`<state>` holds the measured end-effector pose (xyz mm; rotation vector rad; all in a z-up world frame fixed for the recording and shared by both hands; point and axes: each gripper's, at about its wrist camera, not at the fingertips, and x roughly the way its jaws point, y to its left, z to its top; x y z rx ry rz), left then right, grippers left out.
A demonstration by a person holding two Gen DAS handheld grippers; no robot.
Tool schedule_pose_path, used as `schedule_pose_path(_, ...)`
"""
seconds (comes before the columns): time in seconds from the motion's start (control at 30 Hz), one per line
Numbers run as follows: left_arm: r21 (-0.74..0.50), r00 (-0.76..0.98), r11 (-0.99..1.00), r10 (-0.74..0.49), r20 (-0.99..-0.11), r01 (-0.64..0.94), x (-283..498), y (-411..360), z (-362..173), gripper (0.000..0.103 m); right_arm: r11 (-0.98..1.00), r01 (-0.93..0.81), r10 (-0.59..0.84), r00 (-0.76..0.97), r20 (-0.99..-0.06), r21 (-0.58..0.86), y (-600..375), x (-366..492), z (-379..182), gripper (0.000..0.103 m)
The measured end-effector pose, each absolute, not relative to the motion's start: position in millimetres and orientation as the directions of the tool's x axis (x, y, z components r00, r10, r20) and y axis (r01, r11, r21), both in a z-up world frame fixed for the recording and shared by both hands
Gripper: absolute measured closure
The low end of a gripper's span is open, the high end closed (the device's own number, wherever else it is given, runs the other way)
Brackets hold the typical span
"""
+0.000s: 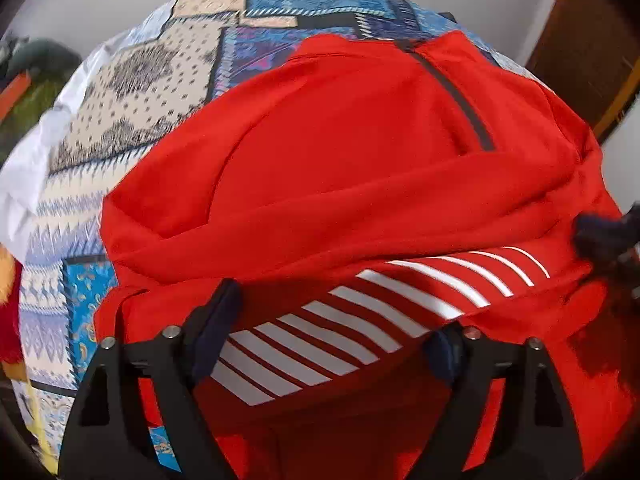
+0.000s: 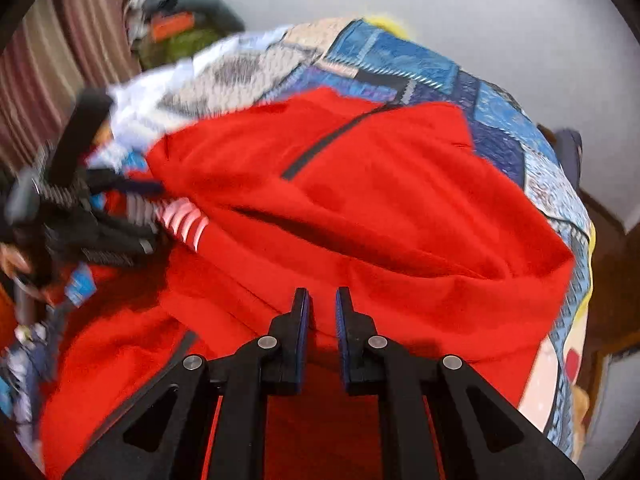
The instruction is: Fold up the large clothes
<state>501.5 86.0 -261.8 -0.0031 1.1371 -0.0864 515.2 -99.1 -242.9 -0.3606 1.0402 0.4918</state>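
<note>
The red jacket (image 1: 340,152) lies on the patchwork bedspread (image 1: 132,92) and covers most of it. Its long axis runs roughly from the near edge of the bedspread toward the far edge. The dark zipper (image 1: 456,96) lies slanted on the far part of the jacket. A thick fold crosses the jacket from side to side. The cloth looks smooth and matte, with soft rounded creases. A panel of white stripes (image 1: 360,320) sits on the near part, just below the fold.

The left gripper (image 1: 332,332) stands wide over the stripes, its black fingers apart and pressing nothing. The right gripper (image 2: 322,320) is narrow, with red cloth between its blue pads (image 2: 304,340); whether they really pinch it, I cannot tell. The bedspread is quilted, with blue and cream printed squares.
</note>
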Motion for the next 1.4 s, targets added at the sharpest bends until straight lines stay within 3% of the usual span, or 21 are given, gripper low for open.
schedule_pose_path(0.2, -0.019, 0.397, 0.999, -0.030, -0.917, 0.031, 501.4, 94.1, -282.9, 0.001, 0.821, -0.526, 0.094, 0.508, -0.856, -0.222, -90.0, 511.3, -258.1, 0.095)
schedule_pose_path(0.3, -0.050, 0.386, 0.999, -0.047, -0.921, 0.003, 501.6, 102.3, -288.3, 0.000, 0.809, -0.505, 0.030, 0.546, -0.837, -0.301, -93.4, 511.0, -261.3, 0.093)
schedule_pose_path(0.33, -0.057, 0.383, 0.998, -0.051, -0.922, -0.005, 501.4, 104.3, -290.3, 0.000, 0.803, -0.490, 0.000, 0.571, -0.821, -0.341, -94.6, 509.8, -261.3, 0.082)
schedule_pose_path(0.37, -0.057, 0.384, 0.998, -0.049, -0.922, -0.009, 501.0, 104.9, -291.0, 0.000, 0.801, -0.447, -0.053, 0.610, -0.790, -0.399, -98.8, 508.7, -260.5, 0.049)
schedule_pose_path(0.43, -0.025, 0.395, 1.000, -0.022, -0.919, -0.003, 498.1, 102.8, -291.8, 0.000, 0.797, -0.363, -0.139, 0.668, -0.731, -0.483, -112.8, 509.4, -261.2, 0.001)
schedule_pose_path(0.57, 0.029, 0.392, 0.999, 0.017, -0.920, 0.024, 491.4, 102.2, -286.2, 0.000, 0.889, -0.371, -0.022, 0.551, -0.834, -0.269, -152.4, 516.7, -252.4, 0.000)
schedule_pose_path(0.67, 0.043, 0.411, 0.997, 0.013, -0.912, 0.064, 479.8, 112.8, -267.8, 0.008, 0.904, -0.366, 0.022, 0.555, -0.831, -0.220, -169.9, 508.4, -238.2, 0.000)
schedule_pose_path(0.8, -0.026, 0.486, 0.995, -0.069, -0.871, 0.094, 454.4, 138.1, -225.8, 0.008, 0.923, -0.370, 0.125, 0.555, -0.822, -0.110, -188.0, 500.1, -213.2, 0.000)
schedule_pose_path(0.9, 0.037, 0.551, 0.997, -0.008, -0.834, 0.071, 441.5, 158.2, -205.2, 0.007, 0.936, -0.352, 0.188, 0.536, -0.823, -0.015, -199.1, 502.1, -199.7, 0.000)
schedule_pose_path(1.17, 0.206, 0.395, 0.977, 0.208, -0.895, -0.047, 472.3, 184.4, -265.2, 0.006, 0.971, -0.239, 0.118, 0.457, -0.882, 0.005, -209.4, 541.9, -235.7, 0.000)
schedule_pose_path(1.3, 0.085, 0.421, 0.985, 0.142, -0.896, -0.150, 490.7, 196.1, -262.3, 0.006, 0.967, -0.223, 0.000, 0.481, -0.877, -0.122, -210.4, 553.5, -257.9, 0.000)
schedule_pose_path(1.4, 0.027, 0.425, 0.975, 0.121, -0.897, -0.221, 501.9, 205.3, -263.1, 0.006, 0.972, -0.221, 0.043, 0.481, -0.876, -0.074, -218.7, 556.8, -262.0, 0.000)
